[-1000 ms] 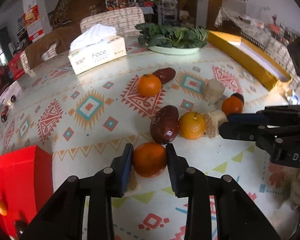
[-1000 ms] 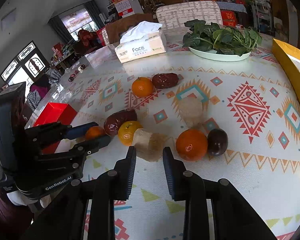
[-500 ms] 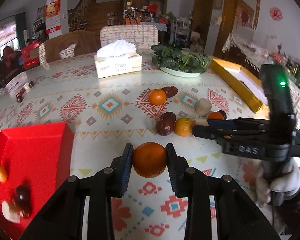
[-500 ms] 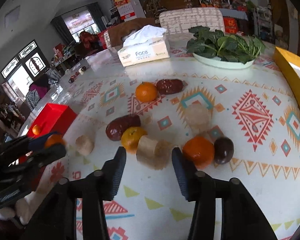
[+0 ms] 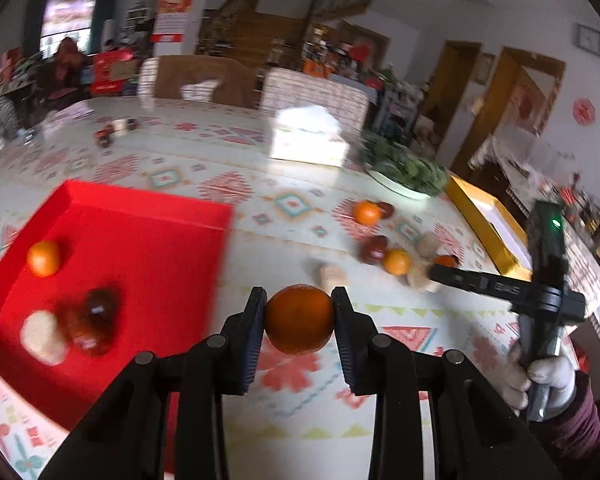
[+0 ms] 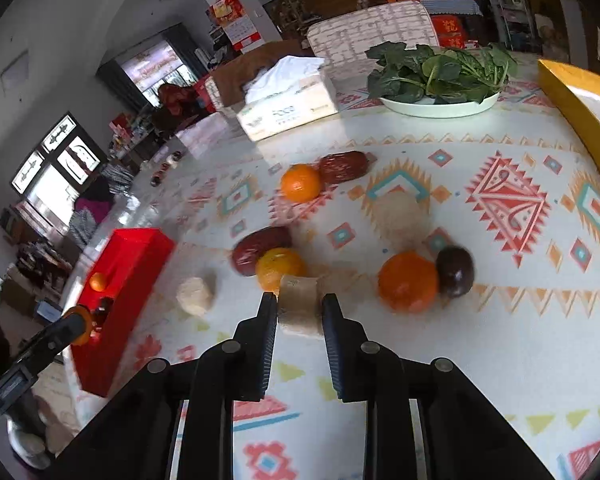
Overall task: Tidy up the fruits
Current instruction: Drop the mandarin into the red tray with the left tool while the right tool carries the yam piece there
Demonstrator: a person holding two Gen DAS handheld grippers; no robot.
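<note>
My left gripper point(image 5: 299, 316) is shut on an orange point(image 5: 299, 319) and holds it above the table, just right of the red tray point(image 5: 148, 248). The tray holds a small orange point(image 5: 43, 258), a dark fruit point(image 5: 96, 312) and a pale piece point(image 5: 42, 336). My right gripper point(image 6: 299, 310) is shut on a beige cylinder piece point(image 6: 300, 308) at table level. Around it lie an orange point(image 6: 408, 282), a dark plum point(image 6: 455, 270), a yellow-orange fruit point(image 6: 279, 266), red dates point(image 6: 260, 244) and another orange point(image 6: 300, 183).
A tissue box point(image 6: 288, 108), a plate of greens point(image 6: 440, 76) and a yellow box point(image 6: 580, 108) stand at the far side. A second beige piece point(image 6: 195, 296) lies near the red tray point(image 6: 120, 280). Chairs stand behind the table.
My left gripper has lifted the orange and swung left toward the red tray. My right gripper opened wider, moved forward, then closed on the beige cylinder piece.
</note>
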